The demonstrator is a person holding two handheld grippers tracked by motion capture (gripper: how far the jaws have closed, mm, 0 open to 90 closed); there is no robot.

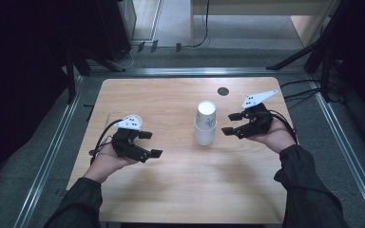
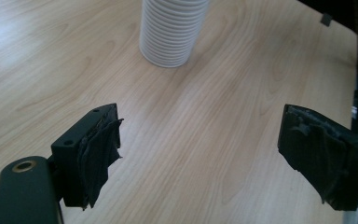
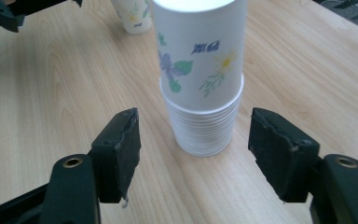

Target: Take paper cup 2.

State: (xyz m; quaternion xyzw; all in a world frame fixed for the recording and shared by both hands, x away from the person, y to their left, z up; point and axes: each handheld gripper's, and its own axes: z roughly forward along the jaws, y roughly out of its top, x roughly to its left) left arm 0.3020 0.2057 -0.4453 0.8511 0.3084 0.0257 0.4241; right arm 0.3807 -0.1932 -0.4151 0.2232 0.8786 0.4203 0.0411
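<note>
Both jaws spread, the right gripper (image 1: 232, 123) faces a light, crushable stack of paper cups (image 1: 205, 122); the left gripper (image 1: 150, 144) waits empty; grip the sides gently.

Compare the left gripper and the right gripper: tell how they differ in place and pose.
The right gripper sits close beside the cup stack, jaws pointing at it; the left gripper is farther from it. The right gripper is farther up the table; the left gripper is nearer the person. Both are open and empty.
</note>
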